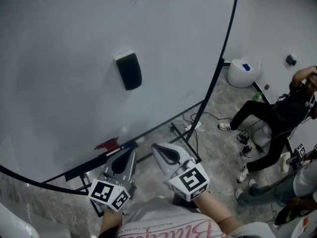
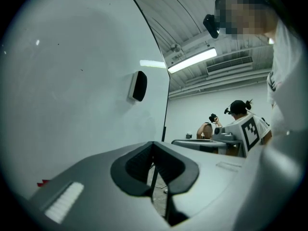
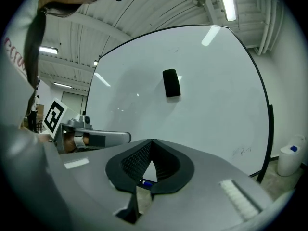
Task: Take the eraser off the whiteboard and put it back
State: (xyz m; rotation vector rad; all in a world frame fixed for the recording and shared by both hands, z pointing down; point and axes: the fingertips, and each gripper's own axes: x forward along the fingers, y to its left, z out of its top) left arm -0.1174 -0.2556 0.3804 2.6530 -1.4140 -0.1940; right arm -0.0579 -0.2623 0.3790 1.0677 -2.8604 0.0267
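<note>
A black eraser sticks to the whiteboard, well above both grippers; it also shows in the left gripper view as the eraser and in the right gripper view as the eraser. My left gripper hangs low near the board's bottom rail, jaws together, holding nothing. My right gripper is beside it, to its right, shut and empty. Both are well below the eraser and apart from the board.
A tray rail along the board's lower edge holds a red marker and a blue marker. The board's black stand legs and cables lie on the concrete floor. A white bin and seated people are at right.
</note>
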